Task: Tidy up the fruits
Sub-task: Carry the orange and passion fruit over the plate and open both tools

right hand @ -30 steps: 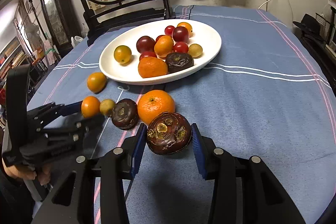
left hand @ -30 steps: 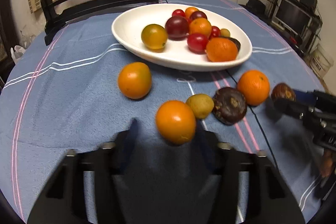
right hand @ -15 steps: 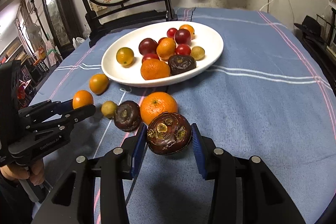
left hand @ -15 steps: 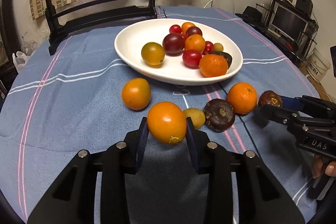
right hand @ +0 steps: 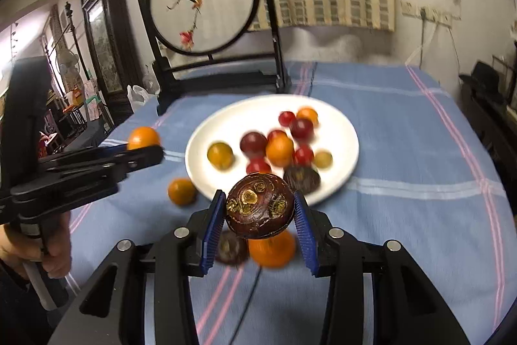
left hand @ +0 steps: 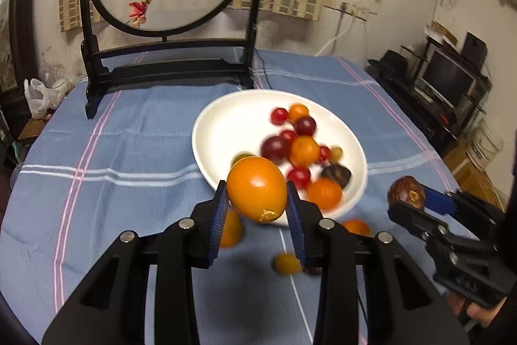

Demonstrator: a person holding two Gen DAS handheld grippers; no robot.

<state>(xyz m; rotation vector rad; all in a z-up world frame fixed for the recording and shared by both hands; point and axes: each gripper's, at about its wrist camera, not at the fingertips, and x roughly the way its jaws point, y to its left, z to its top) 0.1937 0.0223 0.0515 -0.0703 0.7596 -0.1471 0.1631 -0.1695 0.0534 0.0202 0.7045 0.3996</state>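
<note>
Between your left fingers (left hand: 220,212) sits a smooth orange (left hand: 257,189) with a scuffed underside, off the cloth, while your right fingers (right hand: 214,227) pinch a dark, wrinkled, yellow-spotted fruit (right hand: 260,209), the white fruit-filled plate (right hand: 213,131) just beyond both.

Bare cloth (left hand: 135,151) left of plate (left hand: 223,125); frame (left hand: 168,67) behind

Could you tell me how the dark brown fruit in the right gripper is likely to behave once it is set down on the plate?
The dark brown fruit looks round, so it may roll on the smooth white plate. Its flattened, scarred face could help it settle. Its rind looks hard, so the right gripper probably won't bruise it.
</note>
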